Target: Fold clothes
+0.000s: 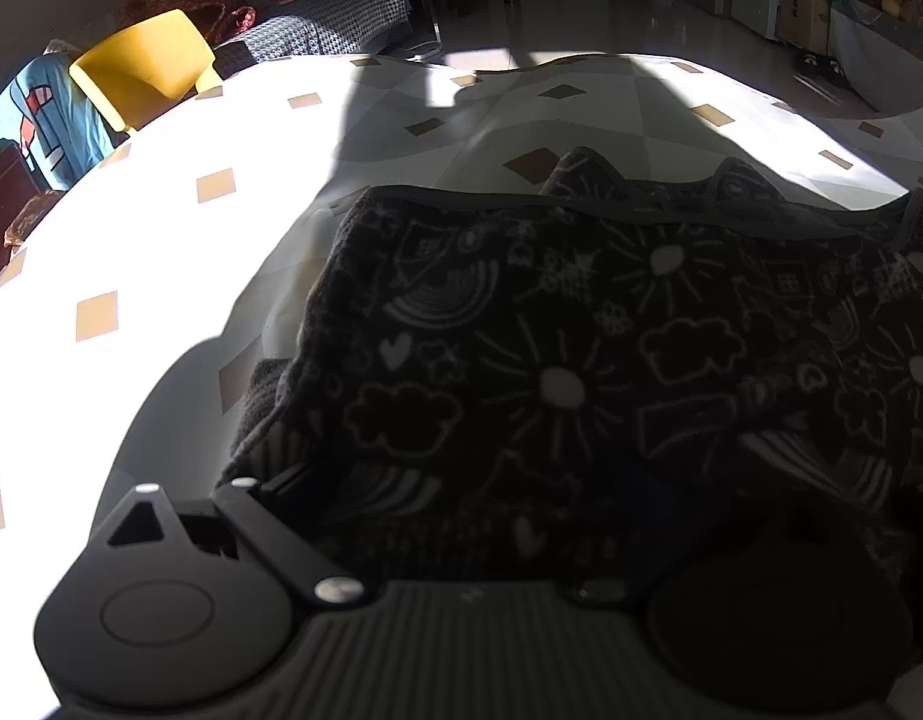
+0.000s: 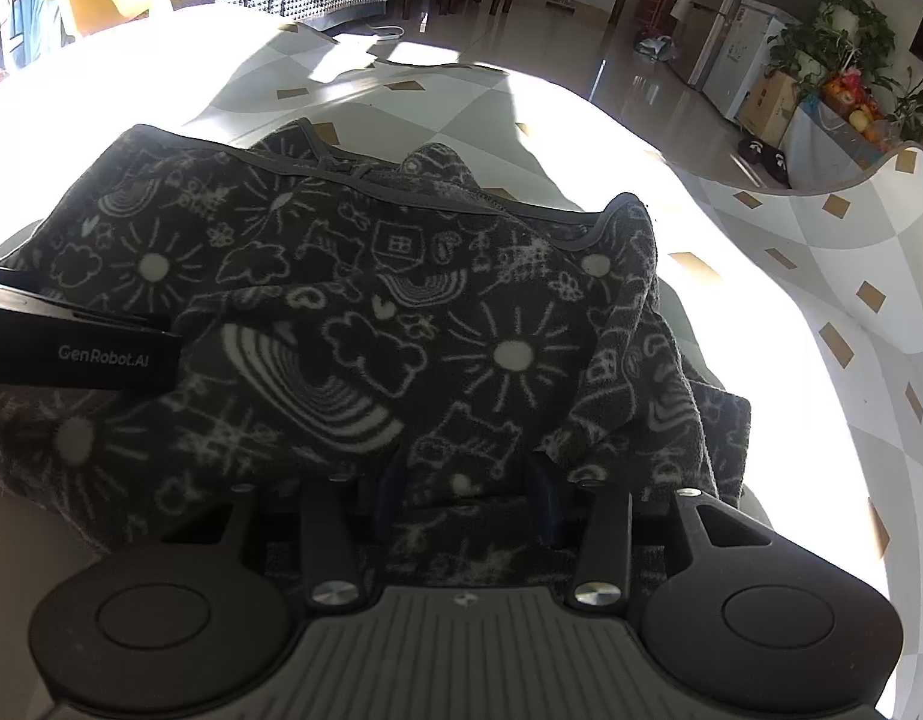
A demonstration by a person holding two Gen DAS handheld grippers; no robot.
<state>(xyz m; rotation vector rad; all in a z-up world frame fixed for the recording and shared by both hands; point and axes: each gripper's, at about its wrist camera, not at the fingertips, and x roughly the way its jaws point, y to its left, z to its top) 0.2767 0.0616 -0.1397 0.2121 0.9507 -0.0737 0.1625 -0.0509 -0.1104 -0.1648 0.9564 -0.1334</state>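
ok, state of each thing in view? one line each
garment: dark, doodle print, bunched on the table, partly folded over itself
right tongs: fabric draped between the blue fingers; shut or not, cannot tell
left tongs: fingers buried under fabric, cannot tell
tablecloth: spread on the table, far right edge curled up
yellow chair: upright at the table's far side

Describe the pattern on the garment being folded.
The dark grey fleece garment carries white doodles: suns, clouds, rainbows, hearts, houses. Clearest in the right wrist view.

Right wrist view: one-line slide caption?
Right gripper jaws pinching dark doodle-print fleece garment heaped on sunlit checked tablecloth.
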